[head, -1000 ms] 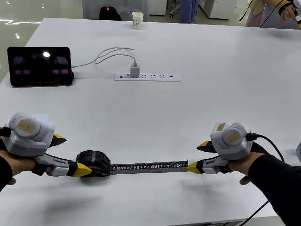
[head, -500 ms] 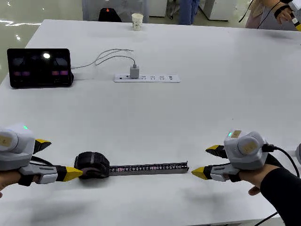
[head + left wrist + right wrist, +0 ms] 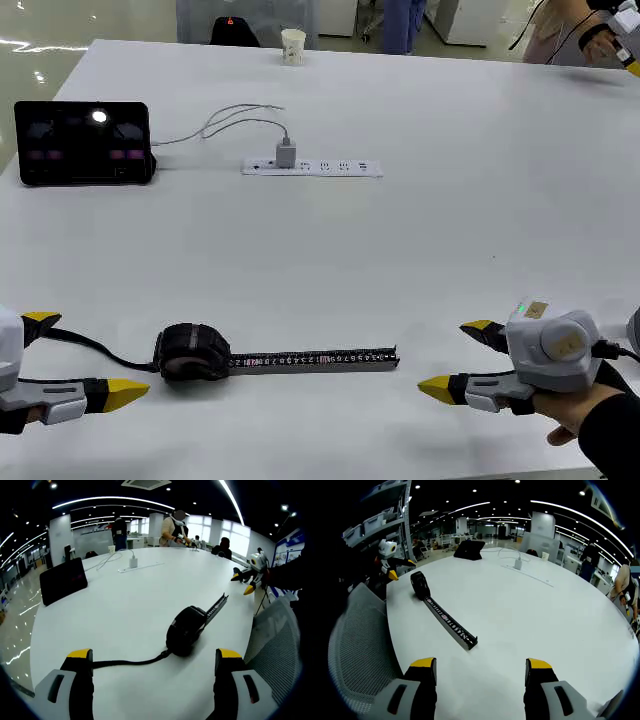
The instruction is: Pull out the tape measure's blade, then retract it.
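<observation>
Well, rounded black tape measure (image 3: 192, 351)

I've got my left gripper (image 3: 90, 355) and right gripper (image 3: 449, 356) on screen, pale grey shells, black jaws tipped yellow, a small green light (image 3: 520, 308) atop the right gripper, black cable (image 3: 612, 350) and dark sleeve (image 3: 612, 435) just behind it.

Head view looks down across the table (image 3: 450, 200); gripper views, set low, face inward from opposite ends (sharing the tape (image 3: 187, 630)).
</observation>
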A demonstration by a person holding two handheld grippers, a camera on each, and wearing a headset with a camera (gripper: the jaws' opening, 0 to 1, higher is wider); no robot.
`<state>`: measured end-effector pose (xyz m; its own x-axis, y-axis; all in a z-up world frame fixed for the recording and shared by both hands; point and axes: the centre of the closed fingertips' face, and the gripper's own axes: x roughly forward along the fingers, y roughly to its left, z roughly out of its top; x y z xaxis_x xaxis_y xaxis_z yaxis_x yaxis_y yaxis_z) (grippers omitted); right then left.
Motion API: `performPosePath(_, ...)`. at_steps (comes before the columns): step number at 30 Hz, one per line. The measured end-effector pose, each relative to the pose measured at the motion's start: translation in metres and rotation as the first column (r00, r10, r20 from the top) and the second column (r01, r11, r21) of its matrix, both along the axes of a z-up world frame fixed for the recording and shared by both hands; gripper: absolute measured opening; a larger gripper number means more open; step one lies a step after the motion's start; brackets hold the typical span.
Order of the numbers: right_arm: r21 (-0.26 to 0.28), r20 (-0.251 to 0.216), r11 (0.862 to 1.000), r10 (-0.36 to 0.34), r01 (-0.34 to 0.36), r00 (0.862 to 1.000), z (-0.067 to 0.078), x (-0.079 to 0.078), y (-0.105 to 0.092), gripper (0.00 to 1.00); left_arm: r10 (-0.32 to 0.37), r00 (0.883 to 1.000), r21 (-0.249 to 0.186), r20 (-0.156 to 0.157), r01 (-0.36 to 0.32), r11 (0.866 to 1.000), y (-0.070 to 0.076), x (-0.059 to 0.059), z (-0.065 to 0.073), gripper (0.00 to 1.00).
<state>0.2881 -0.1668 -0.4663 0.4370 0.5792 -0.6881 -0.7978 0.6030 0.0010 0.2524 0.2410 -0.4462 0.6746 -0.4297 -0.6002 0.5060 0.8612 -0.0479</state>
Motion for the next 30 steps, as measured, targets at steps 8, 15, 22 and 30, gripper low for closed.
performPosePath(8, 0.012, 0.013, 1.000, -0.018, 0.017, 1.000, 0.002, -0.009, -0.010, 0.79, 0.007, 1.000, 0.033, -0.005, -0.007, 0.999, 0.009, -0.012, -0.004, 0.99)
performPosePath(15, 0.024, 0.063, 0.999, -0.031, 0.030, 0.998, 0.004, -0.014, -0.017, 0.99, -0.002, 1.000, 0.046, 0.006, 0.001, 0.999, 0.011, -0.024, -0.007, 0.99)
performPosePath(22, 0.039, 0.038, 0.998, -0.050, 0.049, 0.998, -0.002, -0.026, -0.027, 0.99, 0.018, 1.000, 0.010, 0.022, -0.018, 1.000, 0.012, -0.030, -0.001, 0.99)
performPosePath(30, 0.047, 0.026, 0.998, -0.045, 0.044, 0.999, -0.006, -0.037, -0.033, 0.99, 0.023, 1.000, 0.021, 0.017, -0.024, 1.000, 0.014, -0.037, -0.005, 0.99)
